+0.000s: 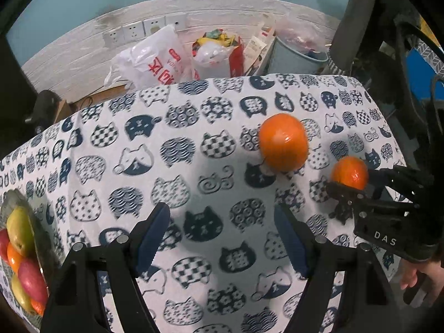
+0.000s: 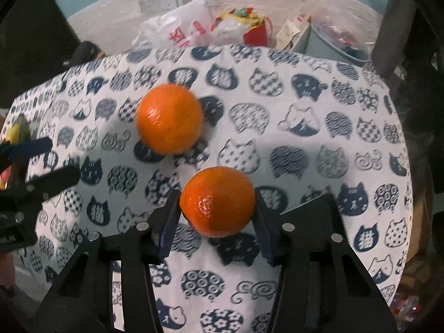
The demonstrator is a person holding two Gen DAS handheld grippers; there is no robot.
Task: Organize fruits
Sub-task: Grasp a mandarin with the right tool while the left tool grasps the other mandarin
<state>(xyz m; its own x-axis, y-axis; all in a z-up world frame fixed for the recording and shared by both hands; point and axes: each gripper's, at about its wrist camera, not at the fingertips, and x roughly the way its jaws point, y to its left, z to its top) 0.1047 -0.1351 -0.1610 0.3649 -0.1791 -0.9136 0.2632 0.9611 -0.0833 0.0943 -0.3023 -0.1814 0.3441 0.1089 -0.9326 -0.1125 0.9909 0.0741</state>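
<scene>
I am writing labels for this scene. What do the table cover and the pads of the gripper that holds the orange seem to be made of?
The table cover looks like woven cloth, matte: a printed cat pattern, no glare, and it drapes softly over the far edge. The pads of the right gripper look like dark blue rubber or soft plastic, matte, with a ridged edge; which one, I cannot tell. They press on the orange.

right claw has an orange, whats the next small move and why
Probably lift it straight up. The right claw is shut on the near orange, which still looks low over the tablecloth, and the second orange sits close behind it.
</scene>
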